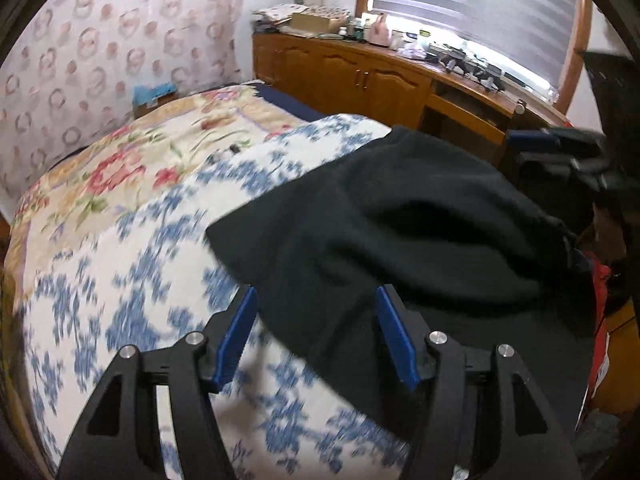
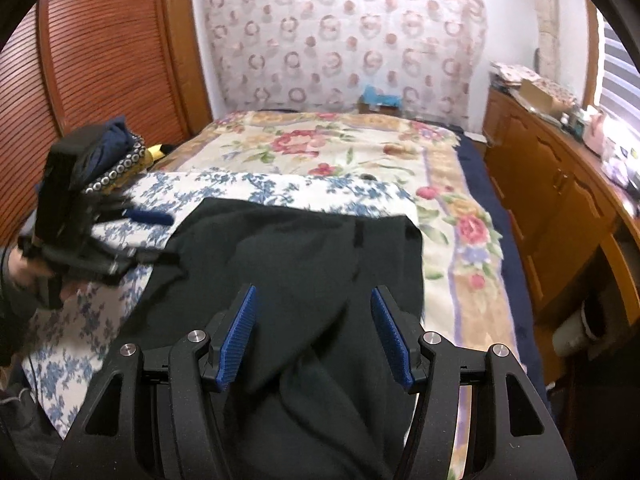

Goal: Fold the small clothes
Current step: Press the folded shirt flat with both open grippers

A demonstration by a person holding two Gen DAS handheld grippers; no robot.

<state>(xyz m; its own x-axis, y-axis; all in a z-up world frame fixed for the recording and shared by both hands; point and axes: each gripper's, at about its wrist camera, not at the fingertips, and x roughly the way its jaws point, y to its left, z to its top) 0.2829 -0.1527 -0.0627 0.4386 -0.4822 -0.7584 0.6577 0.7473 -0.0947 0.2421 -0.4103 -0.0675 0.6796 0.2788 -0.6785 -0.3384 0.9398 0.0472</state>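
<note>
both tongs gape above a black garment on the floral bed beside wooden cabinets

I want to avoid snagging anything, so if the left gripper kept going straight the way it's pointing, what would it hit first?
Most likely the black garment: the left gripper points down at its near edge on the blue-patterned cloth, jaws open and empty. Blur leaves depth uncertain.

Window glare, motion blur, dark fisheye-warped corners
</note>
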